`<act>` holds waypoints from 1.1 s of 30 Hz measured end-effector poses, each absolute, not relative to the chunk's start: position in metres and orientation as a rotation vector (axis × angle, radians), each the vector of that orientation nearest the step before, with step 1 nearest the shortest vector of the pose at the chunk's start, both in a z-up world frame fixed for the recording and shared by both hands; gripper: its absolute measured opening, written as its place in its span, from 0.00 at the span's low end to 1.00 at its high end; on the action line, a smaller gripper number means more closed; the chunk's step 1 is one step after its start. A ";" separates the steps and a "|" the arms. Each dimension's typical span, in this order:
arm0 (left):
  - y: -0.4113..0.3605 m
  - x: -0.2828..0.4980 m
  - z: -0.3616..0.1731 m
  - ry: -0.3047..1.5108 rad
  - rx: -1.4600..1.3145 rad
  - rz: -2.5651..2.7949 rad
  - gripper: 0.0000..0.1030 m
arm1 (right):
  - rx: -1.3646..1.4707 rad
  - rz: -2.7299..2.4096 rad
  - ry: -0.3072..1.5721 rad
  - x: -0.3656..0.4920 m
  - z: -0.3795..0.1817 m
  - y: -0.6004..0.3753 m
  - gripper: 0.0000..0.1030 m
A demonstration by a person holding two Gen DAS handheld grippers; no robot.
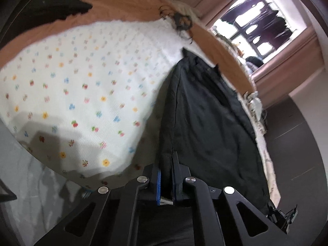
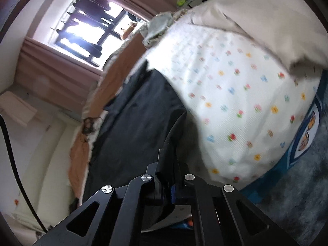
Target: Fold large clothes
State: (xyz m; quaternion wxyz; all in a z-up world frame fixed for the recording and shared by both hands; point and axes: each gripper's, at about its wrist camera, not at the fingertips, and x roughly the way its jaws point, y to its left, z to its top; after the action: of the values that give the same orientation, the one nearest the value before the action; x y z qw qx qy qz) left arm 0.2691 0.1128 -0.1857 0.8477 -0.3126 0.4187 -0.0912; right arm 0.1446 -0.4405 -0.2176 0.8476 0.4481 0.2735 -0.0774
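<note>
A large black garment (image 1: 207, 114) hangs stretched between my two grippers above a bed. My left gripper (image 1: 167, 160) is shut on one edge of it, with the cloth pinched between the blue pads. My right gripper (image 2: 167, 160) is shut on another edge of the same black garment (image 2: 135, 110), which bunches up between the fingers. The cloth runs away from both grippers toward the bed's far side. Both views are tilted and blurred by motion.
Under the garment lies a white quilt with small coloured flowers (image 1: 82, 86), which also shows in the right wrist view (image 2: 235, 102), over an orange sheet (image 1: 123, 2). A cream cover (image 2: 266, 16) lies beside it. A bright window with pink curtains (image 2: 86, 26) is behind. Dark floor (image 1: 295, 143) is beside the bed.
</note>
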 end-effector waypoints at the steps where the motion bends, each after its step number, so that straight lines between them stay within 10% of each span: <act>1: 0.113 0.266 -0.179 0.870 -0.663 -0.191 0.06 | 0.935 -0.157 0.564 0.143 -0.209 -0.440 0.05; 33: 0.183 0.082 -0.018 0.481 -0.826 -0.335 0.05 | 0.785 0.077 0.316 -0.017 -0.031 -0.366 0.04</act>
State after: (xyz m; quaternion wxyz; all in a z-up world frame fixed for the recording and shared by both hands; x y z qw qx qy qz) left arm 0.0825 0.1834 -0.0179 0.8745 -0.3954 0.2305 -0.1606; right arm -0.0168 -0.3663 -0.0308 0.9112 0.3807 0.1532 0.0371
